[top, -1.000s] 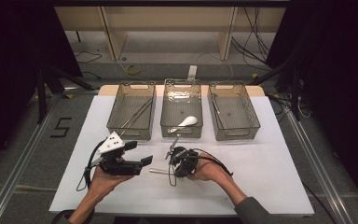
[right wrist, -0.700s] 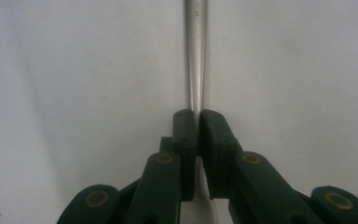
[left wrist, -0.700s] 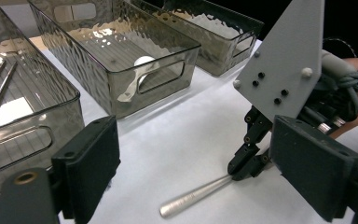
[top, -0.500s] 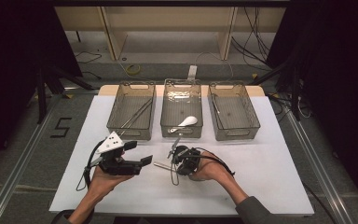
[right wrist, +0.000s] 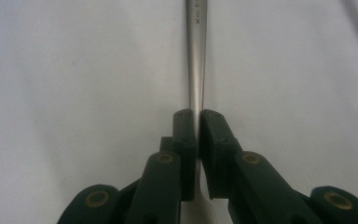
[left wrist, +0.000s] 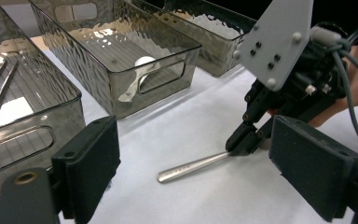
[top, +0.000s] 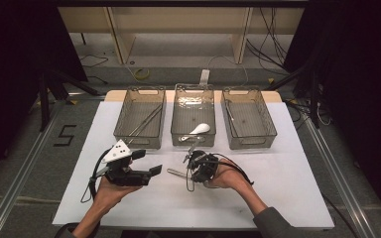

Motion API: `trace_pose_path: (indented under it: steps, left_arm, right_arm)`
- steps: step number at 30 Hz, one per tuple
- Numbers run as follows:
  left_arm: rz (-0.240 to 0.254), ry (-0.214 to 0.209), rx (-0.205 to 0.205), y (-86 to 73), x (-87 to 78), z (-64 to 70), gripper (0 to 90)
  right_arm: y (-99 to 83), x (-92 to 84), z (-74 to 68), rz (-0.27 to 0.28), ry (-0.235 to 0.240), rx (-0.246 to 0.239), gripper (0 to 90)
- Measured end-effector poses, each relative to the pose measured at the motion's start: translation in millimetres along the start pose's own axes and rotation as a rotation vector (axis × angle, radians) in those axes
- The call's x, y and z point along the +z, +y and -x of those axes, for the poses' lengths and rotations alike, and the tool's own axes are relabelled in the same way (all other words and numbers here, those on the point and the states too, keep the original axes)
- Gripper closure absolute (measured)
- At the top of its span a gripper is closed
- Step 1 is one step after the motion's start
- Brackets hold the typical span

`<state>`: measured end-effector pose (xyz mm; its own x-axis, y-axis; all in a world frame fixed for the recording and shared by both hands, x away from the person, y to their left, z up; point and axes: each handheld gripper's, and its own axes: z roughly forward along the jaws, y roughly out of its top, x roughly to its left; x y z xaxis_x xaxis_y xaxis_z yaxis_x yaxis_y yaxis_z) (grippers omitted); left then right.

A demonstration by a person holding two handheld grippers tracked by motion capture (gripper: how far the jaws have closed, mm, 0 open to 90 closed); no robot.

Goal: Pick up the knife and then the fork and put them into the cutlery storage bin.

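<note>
A metal utensil lies on the white table sheet [top: 278, 198], and its shiny handle [left wrist: 191, 167] points away from my right gripper [left wrist: 242, 142]. That gripper [right wrist: 198, 126] is shut on the handle [right wrist: 196, 56], tilted down to the table with its pads pressing both sides. The utensil's head is hidden under the gripper. In the high view the right gripper [top: 191, 168] sits just in front of the middle tray, with the handle [top: 175, 172] sticking out to its left. My left gripper [top: 148, 162] is held to its left, open, with nothing between its wide-apart pads [left wrist: 88, 163].
Three clear plastic trays stand in a row at the back. The left tray [top: 139, 144] holds thin metal rods, the middle tray [top: 193, 142] holds a white spoon [top: 200, 130], and the right tray [top: 252, 142] holds a thin utensil. Dark floor surrounds the table.
The right hand has shifted slightly to the right over the utensil. The left hand and its gripper have stayed in place.
</note>
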<state>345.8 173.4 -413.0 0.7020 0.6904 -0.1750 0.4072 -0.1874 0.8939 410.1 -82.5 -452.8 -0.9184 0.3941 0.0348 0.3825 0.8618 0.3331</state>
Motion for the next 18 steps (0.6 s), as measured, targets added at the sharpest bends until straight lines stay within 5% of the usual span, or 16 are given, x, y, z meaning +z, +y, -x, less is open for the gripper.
trace_pose_path:
  steps: [5, 18]
  left_arm:
    - [0.0, 0.001, 0.0, 0.1, -0.1, 0.0, 15.4]
    - [-0.008, 0.002, 0.006, 0.0, 0.5, -0.1, 15.4]
  right_arm:
    - [-3.3, -9.3, 7.3, 0.016, -0.005, 0.023, 85.4]
    - [-27.1, -58.0, 43.6, 0.158, -0.056, 0.147, 85.3]
